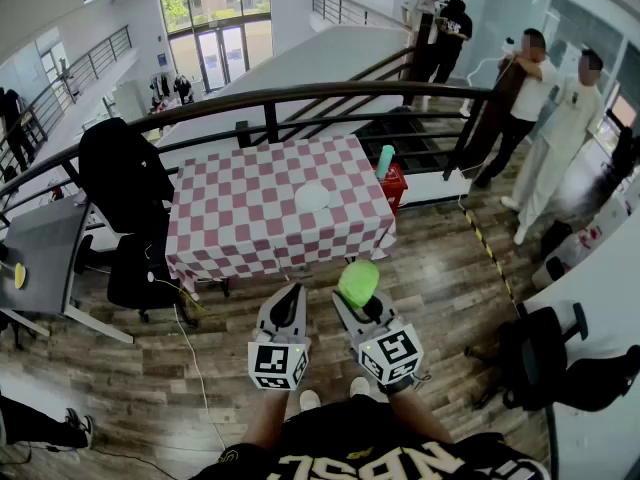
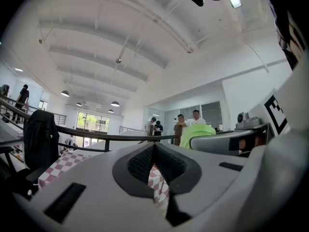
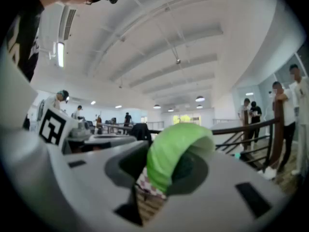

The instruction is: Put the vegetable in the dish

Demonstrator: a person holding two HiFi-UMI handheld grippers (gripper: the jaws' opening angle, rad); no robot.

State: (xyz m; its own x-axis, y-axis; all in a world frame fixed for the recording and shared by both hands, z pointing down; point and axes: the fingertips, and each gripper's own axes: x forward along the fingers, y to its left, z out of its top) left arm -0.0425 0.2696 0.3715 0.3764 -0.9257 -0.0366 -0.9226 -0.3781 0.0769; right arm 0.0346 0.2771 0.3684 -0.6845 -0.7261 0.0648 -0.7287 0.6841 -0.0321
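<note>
1. Upside-down lettering crosses our shirt (image 1: pixel 380 460), partly cut off.
2. We hold the left gripper (image 1: pixel 292 290) pressed shut and empty; the right gripper (image 1: pixel 352 296) pinches the green vegetable (image 1: pixel 358 280).
3. Open wood floor (image 1: pixel 440 278) separates us from the checked table (image 1: pixel 250 218), whose far edge is near the railing (image 1: pixel 270 96).
4. Its white dish (image 1: pixel 312 197), right of centre, sits empty, well apart from the vegetable.

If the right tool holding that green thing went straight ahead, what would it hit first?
Likely the checkered table: the right tool, holding the green vegetable, points at its near edge. It may instead pass over it; height is unclear.
</note>
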